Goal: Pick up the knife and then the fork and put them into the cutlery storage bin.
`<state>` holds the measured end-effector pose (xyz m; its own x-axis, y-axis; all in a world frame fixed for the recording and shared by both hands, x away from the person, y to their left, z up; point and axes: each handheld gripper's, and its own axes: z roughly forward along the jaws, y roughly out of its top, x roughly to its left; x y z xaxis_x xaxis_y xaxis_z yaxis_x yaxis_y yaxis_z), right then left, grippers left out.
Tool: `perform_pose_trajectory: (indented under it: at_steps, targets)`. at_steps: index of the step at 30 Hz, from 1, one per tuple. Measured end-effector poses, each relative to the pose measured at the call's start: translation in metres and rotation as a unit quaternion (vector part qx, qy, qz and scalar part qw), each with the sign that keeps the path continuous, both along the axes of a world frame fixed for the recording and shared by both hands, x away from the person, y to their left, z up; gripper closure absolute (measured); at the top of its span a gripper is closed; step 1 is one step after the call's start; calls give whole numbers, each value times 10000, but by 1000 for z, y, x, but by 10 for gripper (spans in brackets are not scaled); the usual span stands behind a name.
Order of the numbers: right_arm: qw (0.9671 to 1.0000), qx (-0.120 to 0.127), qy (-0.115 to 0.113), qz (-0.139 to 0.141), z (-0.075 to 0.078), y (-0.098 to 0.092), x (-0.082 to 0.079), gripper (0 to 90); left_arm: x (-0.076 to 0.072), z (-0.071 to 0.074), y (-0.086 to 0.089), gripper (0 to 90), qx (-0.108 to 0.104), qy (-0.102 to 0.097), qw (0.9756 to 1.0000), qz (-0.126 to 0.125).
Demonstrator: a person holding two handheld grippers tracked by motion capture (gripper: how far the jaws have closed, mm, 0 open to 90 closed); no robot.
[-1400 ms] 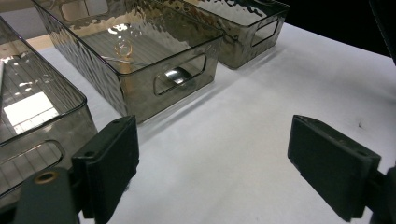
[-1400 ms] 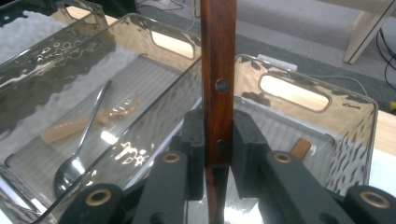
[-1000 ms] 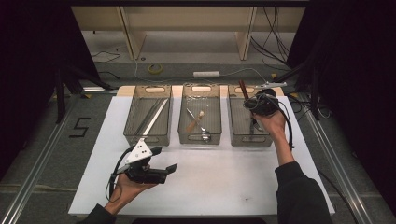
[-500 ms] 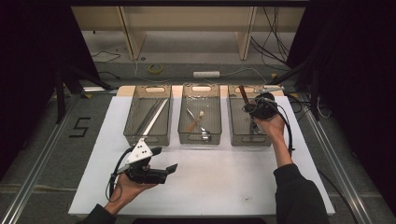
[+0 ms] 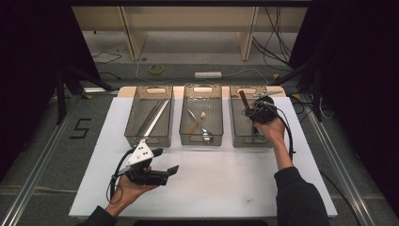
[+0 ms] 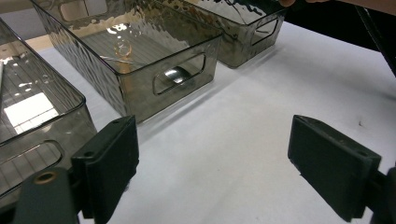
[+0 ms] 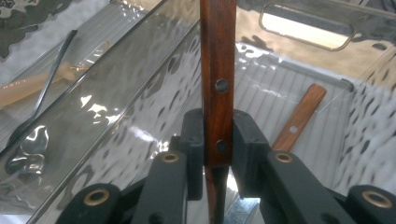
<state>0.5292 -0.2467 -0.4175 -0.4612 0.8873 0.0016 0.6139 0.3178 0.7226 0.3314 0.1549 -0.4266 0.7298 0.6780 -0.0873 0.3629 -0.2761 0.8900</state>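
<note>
My right gripper (image 5: 256, 113) hangs over the right-hand smoked bin (image 5: 244, 141), shut on a dark wooden handle with two rivets (image 7: 217, 84). In the high view that wooden handle (image 5: 243, 99) sticks out up and to the left of the hand. The rest of this utensil is hidden below the jaws. A second wooden-handled piece (image 7: 299, 116) lies on the bin's floor. My left gripper (image 5: 165, 161) rests low over the white table (image 5: 226, 183) at the front left. In its own view the left gripper (image 6: 210, 140) is open, with bare table between the jaws.
Three smoked plastic bins stand in a row at the table's far side. The left bin (image 5: 148, 136) holds long thin utensils (image 5: 155, 117). The middle bin (image 5: 201, 139) holds a metal spoon (image 5: 205, 136) and a light wooden piece (image 5: 196, 123). Cables lie on the floor beyond.
My right gripper, with the wooden handle, has shifted slightly down and left in the high view, closer over the right bin. The left gripper has stayed put.
</note>
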Motion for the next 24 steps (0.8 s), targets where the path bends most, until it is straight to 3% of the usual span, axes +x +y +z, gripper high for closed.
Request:
perform_pose_trajectory:
  at_steps: [12, 24]
  targets:
    - [9998, -53, 176, 14, -5, 4, 2, 761, 0, 0, 0, 159, -9, -4, 10000, 7]
    - [9995, 107, 284, -1, 0, 3, 1, 672, 0, 0, 0, 156, 12, -1, 10000, -3]
